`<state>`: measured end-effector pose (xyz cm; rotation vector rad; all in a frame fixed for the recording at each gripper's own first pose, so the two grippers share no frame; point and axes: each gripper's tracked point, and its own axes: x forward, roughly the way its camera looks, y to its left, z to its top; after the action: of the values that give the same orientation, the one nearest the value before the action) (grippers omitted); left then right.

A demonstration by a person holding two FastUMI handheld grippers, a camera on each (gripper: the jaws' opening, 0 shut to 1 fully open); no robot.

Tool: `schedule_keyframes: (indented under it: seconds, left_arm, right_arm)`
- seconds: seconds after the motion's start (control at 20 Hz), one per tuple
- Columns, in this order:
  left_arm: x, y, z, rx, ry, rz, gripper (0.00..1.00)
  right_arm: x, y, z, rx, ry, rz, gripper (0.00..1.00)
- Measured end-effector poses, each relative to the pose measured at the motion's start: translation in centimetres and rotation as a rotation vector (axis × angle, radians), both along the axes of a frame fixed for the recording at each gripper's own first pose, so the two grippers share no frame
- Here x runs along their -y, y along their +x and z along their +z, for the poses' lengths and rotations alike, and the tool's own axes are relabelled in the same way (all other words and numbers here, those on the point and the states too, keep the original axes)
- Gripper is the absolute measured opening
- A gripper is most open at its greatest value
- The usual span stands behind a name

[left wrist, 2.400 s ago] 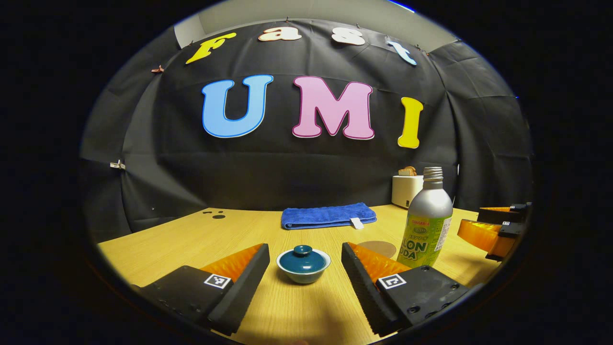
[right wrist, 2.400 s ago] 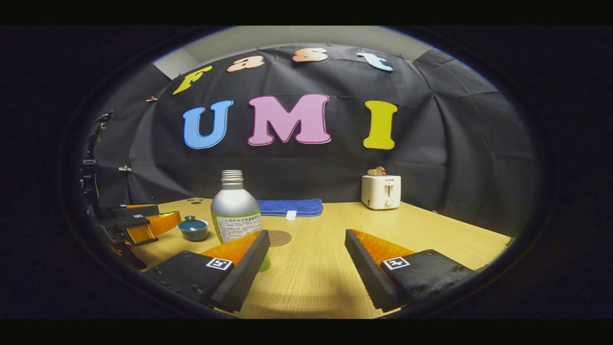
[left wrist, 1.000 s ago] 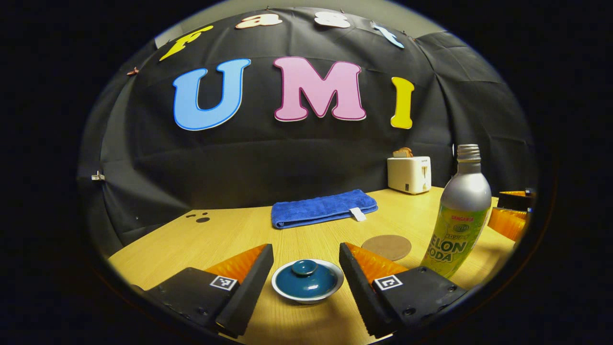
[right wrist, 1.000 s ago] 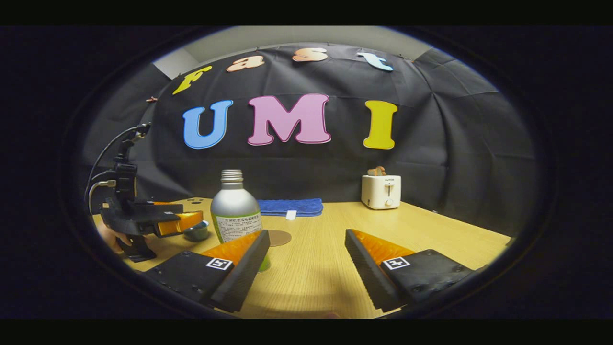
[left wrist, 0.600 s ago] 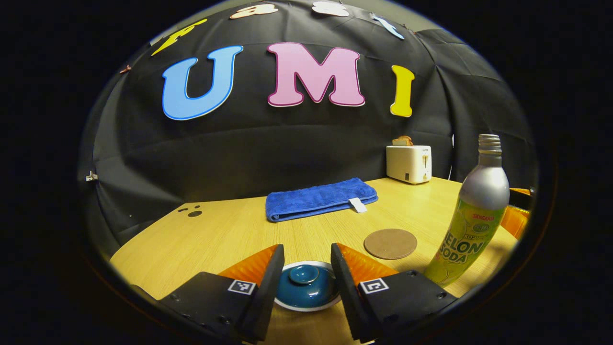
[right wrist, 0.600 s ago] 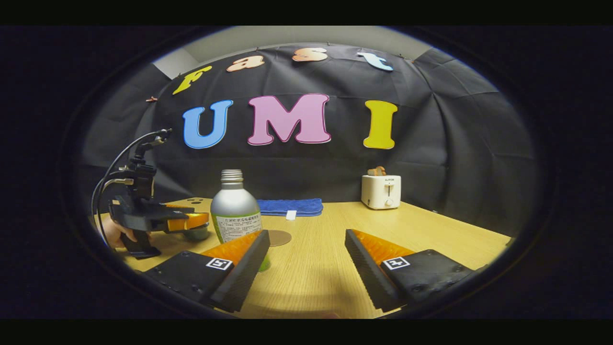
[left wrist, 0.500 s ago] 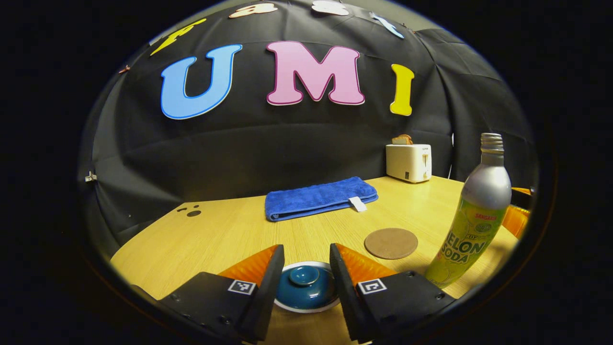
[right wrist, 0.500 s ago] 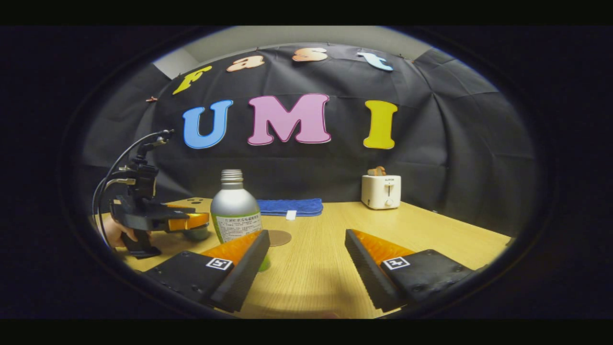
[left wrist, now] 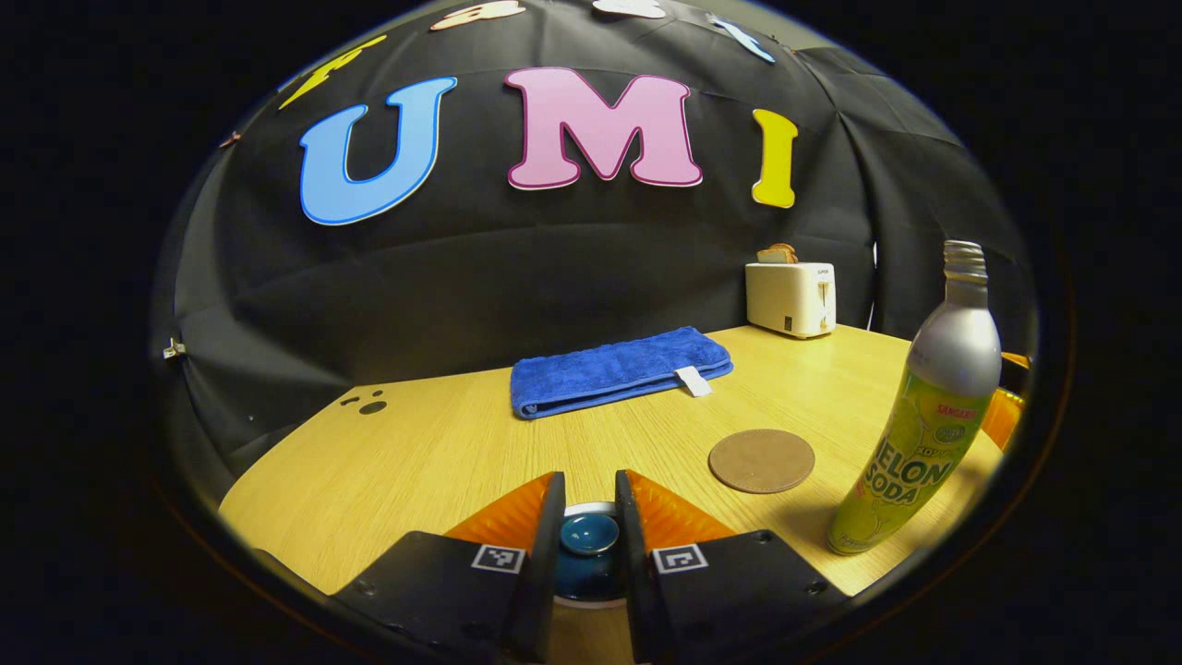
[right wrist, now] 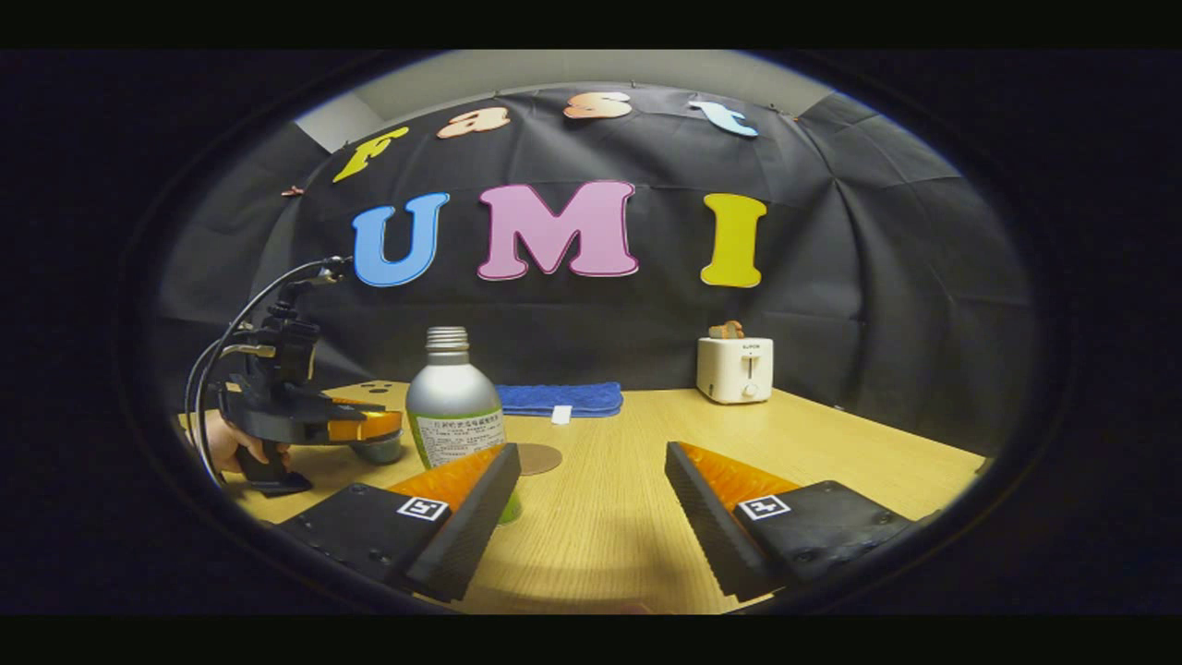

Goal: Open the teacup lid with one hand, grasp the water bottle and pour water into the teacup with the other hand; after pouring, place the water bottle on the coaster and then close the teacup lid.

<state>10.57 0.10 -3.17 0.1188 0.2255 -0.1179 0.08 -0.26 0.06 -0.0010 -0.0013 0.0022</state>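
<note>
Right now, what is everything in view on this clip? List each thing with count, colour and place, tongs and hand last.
Lidded ceramic teacup: one, teal with white rim, near table edge, between left tongs.
Metal soda bottle: one, silver and green, upright, right of coaster.
Round cork coaster: one, brown, bare.
Folded towel: one, blue, at back.
Toaster: one, white, back right corner.
Wooden table: one, light.
Left tongs: nearly closed around lid knob.
Right tongs: open, beside bottle.
Hand: holds left tongs.

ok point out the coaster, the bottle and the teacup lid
coaster [left wrist: 761,460], left gripper view, middle of its top
bottle [left wrist: 923,443], left gripper view, its label
teacup lid [left wrist: 589,533], left gripper view, its knob
</note>
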Motion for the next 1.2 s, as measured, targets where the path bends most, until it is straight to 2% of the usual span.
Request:
schedule_keyframes:
  seconds: [0.15,0.45,0.6,0.65,0.85,1.0,1.2]
  left_arm:
    - [-0.3,-0.1,0.3,0.017,-0.013,0.014,0.34]
    - [-1.8,-1.5,2.2,0.137,-0.106,0.053,0.32]
    - [-2.1,-2.6,2.8,0.190,-0.101,0.040,0.31]
    - [-2.3,-2.9,3.0,0.197,-0.099,0.038,0.34]
    - [-4.1,-4.7,3.2,0.220,-0.122,0.047,0.32]
    - [-5.5,-5.6,3.2,0.226,-0.121,0.054,0.31]
    - [-7.0,-5.9,3.2,0.227,-0.120,0.057,0.31]
  right_arm:
    - [0.0,0.0,0.0,0.001,0.000,0.000,0.98]
    - [-0.3,0.0,0.0,0.000,0.001,0.012,0.98]
    - [-1.8,-0.3,0.0,-0.003,0.005,0.091,0.98]
    - [-2.0,-0.5,0.1,0.002,0.004,0.106,0.98]
    - [-3.8,-1.7,1.5,0.049,0.003,0.184,0.98]
    - [-5.3,-2.6,3.6,0.110,-0.021,0.204,0.98]
    - [-7.7,-1.6,2.2,0.052,-0.049,0.228,0.98]
